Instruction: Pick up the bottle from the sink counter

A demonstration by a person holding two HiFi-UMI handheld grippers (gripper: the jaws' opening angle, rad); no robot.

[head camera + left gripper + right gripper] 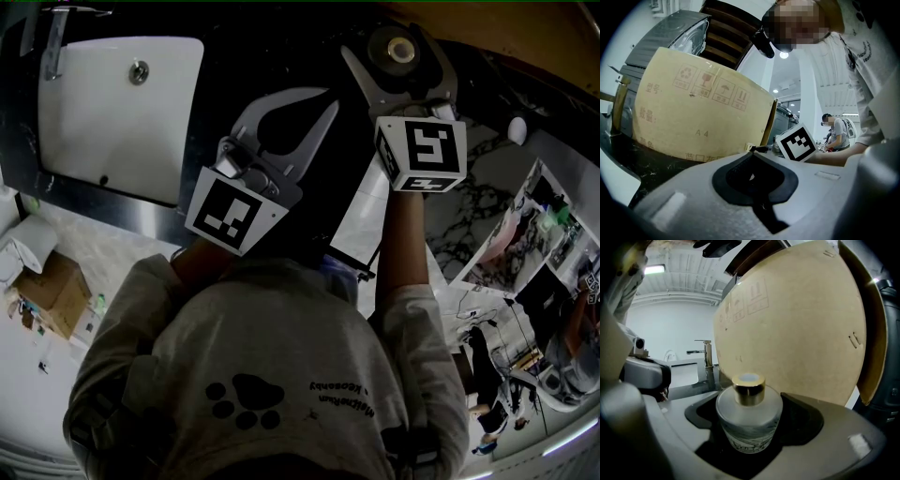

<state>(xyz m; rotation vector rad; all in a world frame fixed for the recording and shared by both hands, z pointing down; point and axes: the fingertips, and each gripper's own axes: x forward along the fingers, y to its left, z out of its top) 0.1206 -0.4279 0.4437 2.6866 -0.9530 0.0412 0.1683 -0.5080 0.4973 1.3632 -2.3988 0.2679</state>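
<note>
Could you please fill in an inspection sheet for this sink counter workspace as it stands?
Surface: dark counter with a white sink set in it.
Job's things: bottle, frosted with a gold cap, upright on the counter.
Clutter: large cardboard box standing behind the bottle; small white round thing, too small to tell.
Grippers: right gripper open, jaws either side of the bottle, not pressing it; left gripper shut, empty.
Cables: nothing seen.
Surroundings: second cardboard box on the floor; a person standing in the background.
</note>
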